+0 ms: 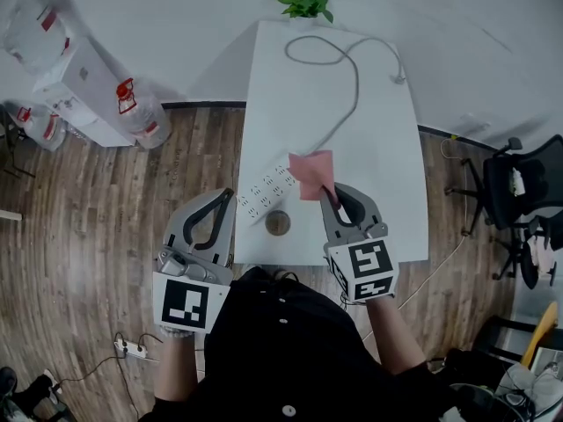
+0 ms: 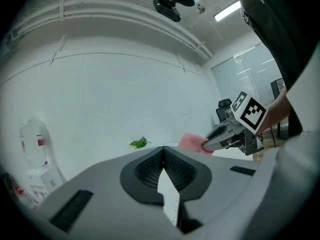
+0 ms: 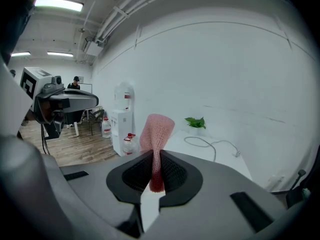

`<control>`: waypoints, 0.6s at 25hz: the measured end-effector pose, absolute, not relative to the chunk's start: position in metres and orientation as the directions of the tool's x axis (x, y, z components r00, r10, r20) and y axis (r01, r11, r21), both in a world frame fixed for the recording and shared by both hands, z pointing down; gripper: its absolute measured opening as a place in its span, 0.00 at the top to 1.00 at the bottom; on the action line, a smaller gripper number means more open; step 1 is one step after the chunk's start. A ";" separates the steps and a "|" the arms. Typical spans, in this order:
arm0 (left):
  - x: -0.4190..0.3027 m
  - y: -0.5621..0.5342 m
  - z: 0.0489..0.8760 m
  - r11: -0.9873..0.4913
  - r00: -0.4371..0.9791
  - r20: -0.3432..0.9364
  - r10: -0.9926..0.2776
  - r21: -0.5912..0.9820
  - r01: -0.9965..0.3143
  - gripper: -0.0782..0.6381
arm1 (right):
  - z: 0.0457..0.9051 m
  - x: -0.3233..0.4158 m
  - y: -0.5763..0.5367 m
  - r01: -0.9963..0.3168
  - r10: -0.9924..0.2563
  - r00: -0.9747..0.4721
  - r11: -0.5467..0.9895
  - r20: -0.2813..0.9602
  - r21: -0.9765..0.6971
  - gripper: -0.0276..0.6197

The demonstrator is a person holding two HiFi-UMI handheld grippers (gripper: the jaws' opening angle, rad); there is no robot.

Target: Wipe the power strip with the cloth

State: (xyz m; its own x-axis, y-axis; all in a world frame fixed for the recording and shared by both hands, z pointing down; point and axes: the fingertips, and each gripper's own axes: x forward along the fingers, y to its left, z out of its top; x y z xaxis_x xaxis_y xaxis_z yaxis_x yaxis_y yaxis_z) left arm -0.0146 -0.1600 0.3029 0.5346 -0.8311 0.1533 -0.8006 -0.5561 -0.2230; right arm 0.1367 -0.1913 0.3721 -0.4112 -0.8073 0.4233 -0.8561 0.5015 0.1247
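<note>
The white power strip (image 1: pixel 266 192) lies slantwise near the left front edge of the white table (image 1: pixel 378 174). Its grey cable (image 1: pixel 352 86) loops toward the far end. My right gripper (image 1: pixel 328 192) is shut on a pink cloth (image 1: pixel 313 173), held up just right of the strip. In the right gripper view the cloth (image 3: pixel 158 131) stands up from between the closed jaws of the right gripper (image 3: pixel 156 160). My left gripper (image 1: pixel 230 192) is shut and holds nothing, its tip beside the strip's near left end. In the left gripper view the left gripper (image 2: pixel 163 152) has its jaws touching.
A round grommet (image 1: pixel 278 223) sits in the table near the front edge. A small green plant (image 1: pixel 305 3) stands at the far end. A water dispenser with bottles (image 1: pixel 88 86) is at the left, an office chair (image 1: pixel 519 192) at the right, another power strip (image 1: pixel 132 350) on the floor.
</note>
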 end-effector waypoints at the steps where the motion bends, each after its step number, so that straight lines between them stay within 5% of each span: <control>1: -0.015 -0.160 0.303 -0.556 0.534 0.154 -0.831 -0.220 -0.802 0.87 | 0.372 0.136 -0.191 -0.854 -0.807 -0.413 0.504 0.423 0.127 0.88; 15: -0.017 -0.161 0.304 -0.557 0.535 0.156 -0.830 -0.225 -0.799 0.87 | 0.366 0.129 -0.190 -0.849 -0.812 -0.418 0.508 0.407 0.143 0.88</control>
